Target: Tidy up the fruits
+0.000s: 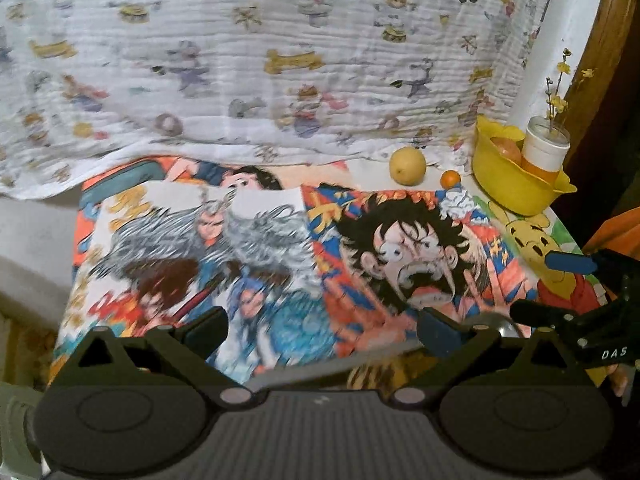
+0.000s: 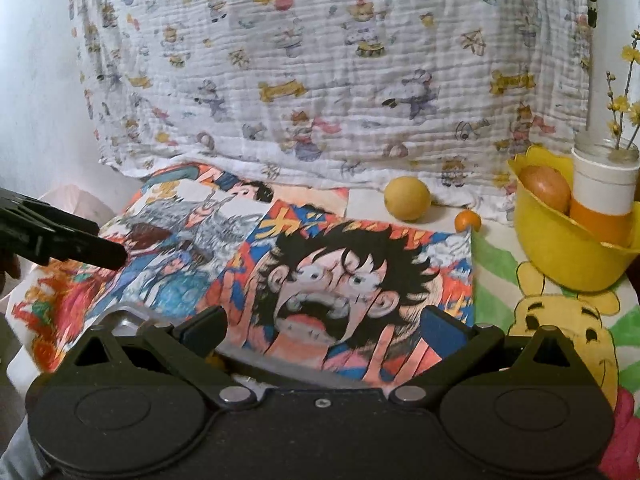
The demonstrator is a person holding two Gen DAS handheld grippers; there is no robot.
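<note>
A: Both claws, left claw (image 1: 322, 330) and right claw (image 2: 324, 330), are hanging spread and empty. Where's the fruit sitting?

B: Yellow fruit (image 2: 407, 198) and small orange (image 2: 467, 220) are lying just beside the yellow bowl (image 2: 568, 264). Approach low, straddling the small one.

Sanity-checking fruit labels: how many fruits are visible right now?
3. A yellow round fruit on the table by the draped cloth; a small orange fruit right of it; a brownish-orange fruit inside the yellow bowl. The white cup may hide more.
</note>
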